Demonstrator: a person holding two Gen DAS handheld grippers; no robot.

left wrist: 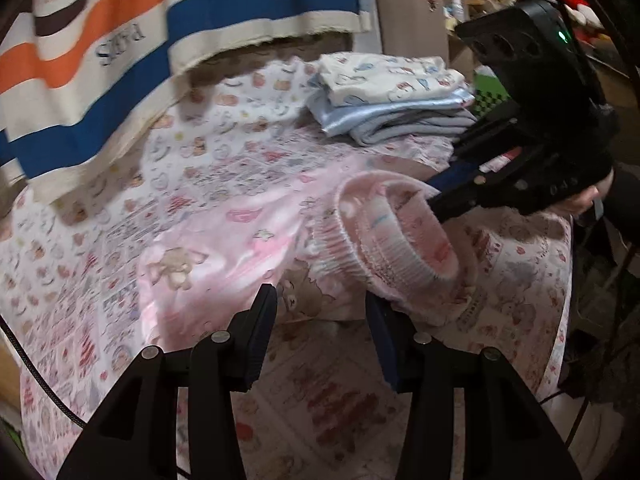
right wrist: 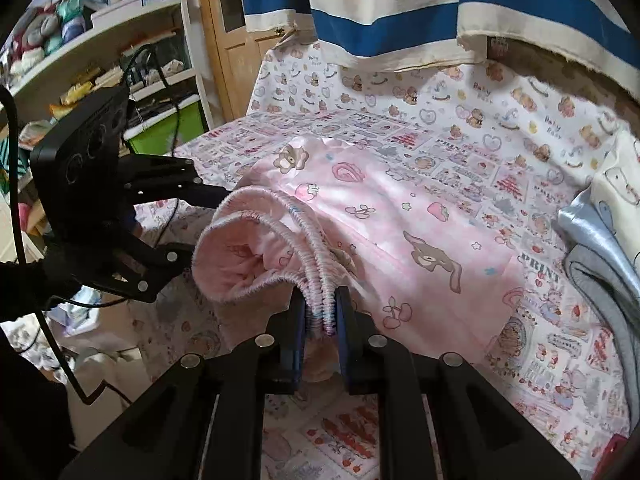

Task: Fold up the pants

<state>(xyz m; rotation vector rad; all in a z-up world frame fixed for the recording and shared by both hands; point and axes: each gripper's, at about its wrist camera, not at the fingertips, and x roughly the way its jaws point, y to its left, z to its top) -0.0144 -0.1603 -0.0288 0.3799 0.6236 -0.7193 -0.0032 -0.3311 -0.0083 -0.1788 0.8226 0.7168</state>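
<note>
The pink pants (right wrist: 392, 224) are lifted at the waistband (right wrist: 320, 304), pinched by the right gripper (right wrist: 320, 320), so layers can be aligned; the left gripper (left wrist: 320, 320) is spread, empty.

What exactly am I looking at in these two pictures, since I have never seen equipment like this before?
There is no robot here: a person holds a black two-finger gripper in each hand, and each gripper carries a wide-angle camera looking along its fingers. One picture comes from the left gripper, the other from the right gripper; each also sees the other tool from the side.

The surface is covered with a patterned sheet printed with bears and hearts. On it lie the pink pants, with cartoon prints. The right gripper is shut on their elastic waistband, lifting it. The left gripper is open, close to the waistband's other side, with nothing visibly between its fingers.

A folded stack of clothes sits further back, and a striped cloth reading PARIS hangs behind.
</note>
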